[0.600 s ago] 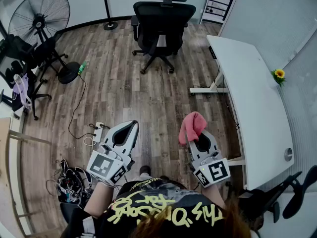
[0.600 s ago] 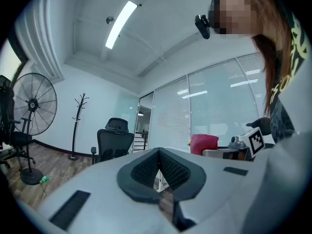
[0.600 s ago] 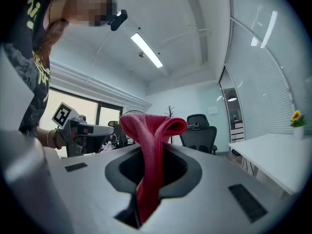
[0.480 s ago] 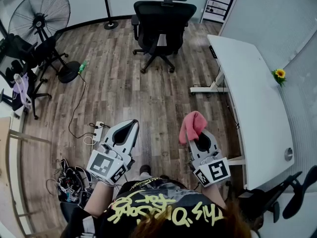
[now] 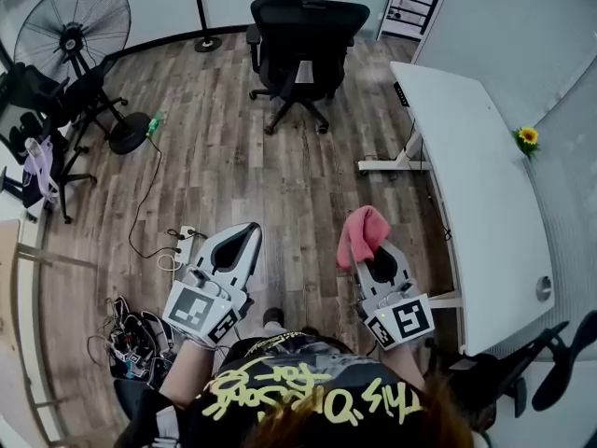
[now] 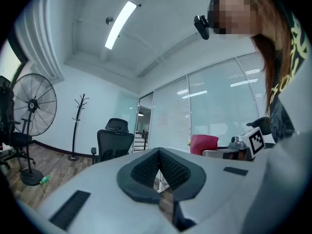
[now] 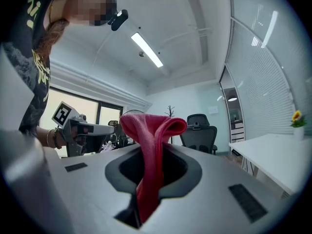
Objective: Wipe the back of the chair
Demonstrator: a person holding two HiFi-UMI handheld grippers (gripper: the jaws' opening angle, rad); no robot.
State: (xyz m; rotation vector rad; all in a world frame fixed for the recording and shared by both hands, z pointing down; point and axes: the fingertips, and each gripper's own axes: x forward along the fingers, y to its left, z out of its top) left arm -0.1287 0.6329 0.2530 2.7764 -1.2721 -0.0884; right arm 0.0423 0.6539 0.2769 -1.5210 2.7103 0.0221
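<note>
Floor point(image 5: 233, 157) of wood planks, fills most of head view. White desk point(image 5: 476, 185) along right side. Black office chair point(image 5: 303, 26) at far end, stands upright, well apart from both grippers. Left gripper point(image 5: 250, 233) low at left, shows jaws together, nothing between. Right gripper point(image 5: 373, 259) beside it, clamps red cloth point(image 5: 362, 231), folded over above jaws

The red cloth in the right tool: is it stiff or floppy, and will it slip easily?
Probably floppy: the red cloth folds over and droops above the right tool. Likely light, as a narrow pinch holds it. Its fuzzy-looking surface should resist slipping.
</note>
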